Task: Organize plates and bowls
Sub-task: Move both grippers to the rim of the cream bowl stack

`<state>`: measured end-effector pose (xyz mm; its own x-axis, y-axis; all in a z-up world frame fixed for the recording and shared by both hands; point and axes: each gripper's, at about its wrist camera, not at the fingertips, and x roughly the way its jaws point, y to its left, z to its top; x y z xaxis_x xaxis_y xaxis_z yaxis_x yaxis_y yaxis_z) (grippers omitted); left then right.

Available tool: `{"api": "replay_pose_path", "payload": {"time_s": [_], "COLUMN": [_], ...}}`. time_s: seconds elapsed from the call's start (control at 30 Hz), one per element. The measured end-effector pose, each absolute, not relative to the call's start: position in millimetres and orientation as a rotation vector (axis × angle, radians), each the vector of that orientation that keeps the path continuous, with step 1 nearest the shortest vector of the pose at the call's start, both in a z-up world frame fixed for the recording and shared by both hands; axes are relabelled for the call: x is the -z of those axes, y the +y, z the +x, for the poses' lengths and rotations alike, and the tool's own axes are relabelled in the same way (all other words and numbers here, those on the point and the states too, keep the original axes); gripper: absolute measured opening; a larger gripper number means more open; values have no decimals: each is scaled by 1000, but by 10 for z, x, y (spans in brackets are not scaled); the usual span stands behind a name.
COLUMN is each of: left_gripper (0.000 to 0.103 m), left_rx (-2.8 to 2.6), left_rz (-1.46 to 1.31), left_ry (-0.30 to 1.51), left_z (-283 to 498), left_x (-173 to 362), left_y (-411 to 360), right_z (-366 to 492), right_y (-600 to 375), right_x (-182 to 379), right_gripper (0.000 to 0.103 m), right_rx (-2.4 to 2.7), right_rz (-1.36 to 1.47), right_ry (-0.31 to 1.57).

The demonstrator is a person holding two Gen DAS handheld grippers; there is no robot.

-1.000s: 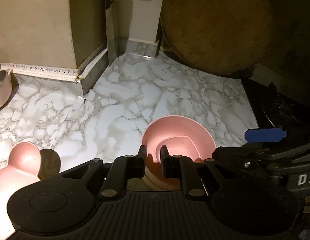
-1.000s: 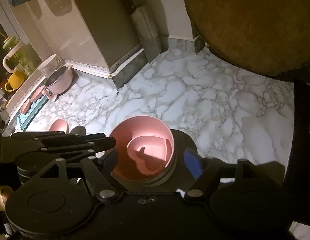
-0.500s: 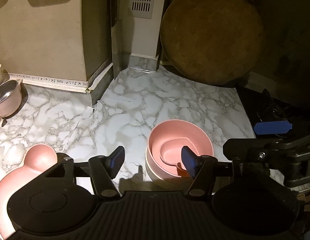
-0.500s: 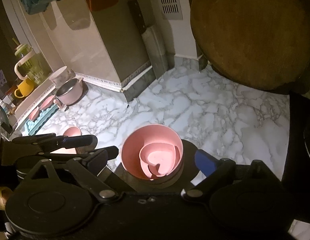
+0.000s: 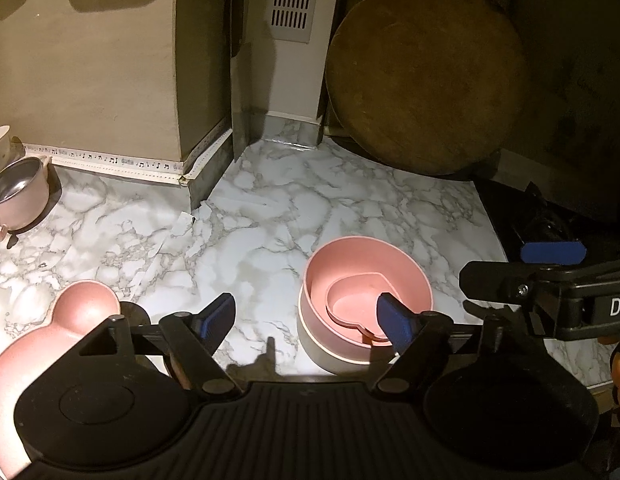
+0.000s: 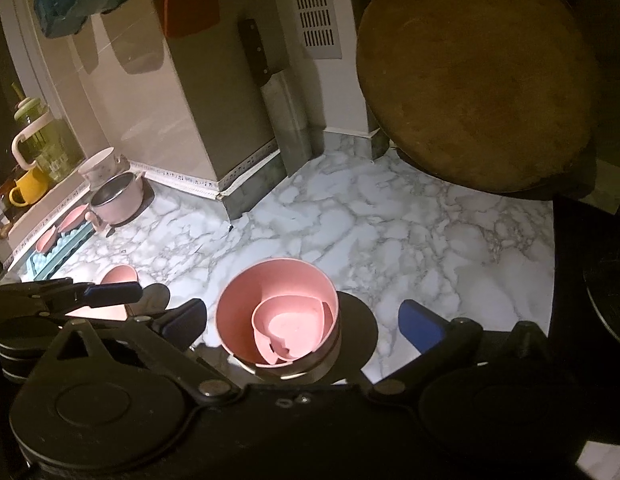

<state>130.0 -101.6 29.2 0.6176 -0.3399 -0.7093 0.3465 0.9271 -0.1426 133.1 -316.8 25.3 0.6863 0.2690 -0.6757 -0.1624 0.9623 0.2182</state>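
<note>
Bowls sit stacked on the marble counter: a heart-shaped dish nested in a pink bowl, which rests in a pale one. Both claws are released and opening; the left gripper has nothing pressed by its blue pads, and the right gripper straddles the stack without touching it. A bear-shaped plate lies well to the left, near a small pot.

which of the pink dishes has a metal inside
The small pink pot by the wall at far left: its inside is shiny steel. The stacked bowls and the ear-shaped plate are pink throughout.
</note>
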Motion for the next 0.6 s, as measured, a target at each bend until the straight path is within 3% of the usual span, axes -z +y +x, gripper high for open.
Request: {"api": "replay_pose_path", "payload": {"time_s": [0.6], "left_gripper": [78], "left_rx": [365], "left_rz": [-109], "left_ry": [925], "left_z": [1503], "left_x": [84], "left_y": [-1031], "right_z": [1682], "right_y": [-3260], "right_x": [144], "right_gripper": [102], "right_rx": [-206], "right_rz": [309], "right_ry": [924]}}
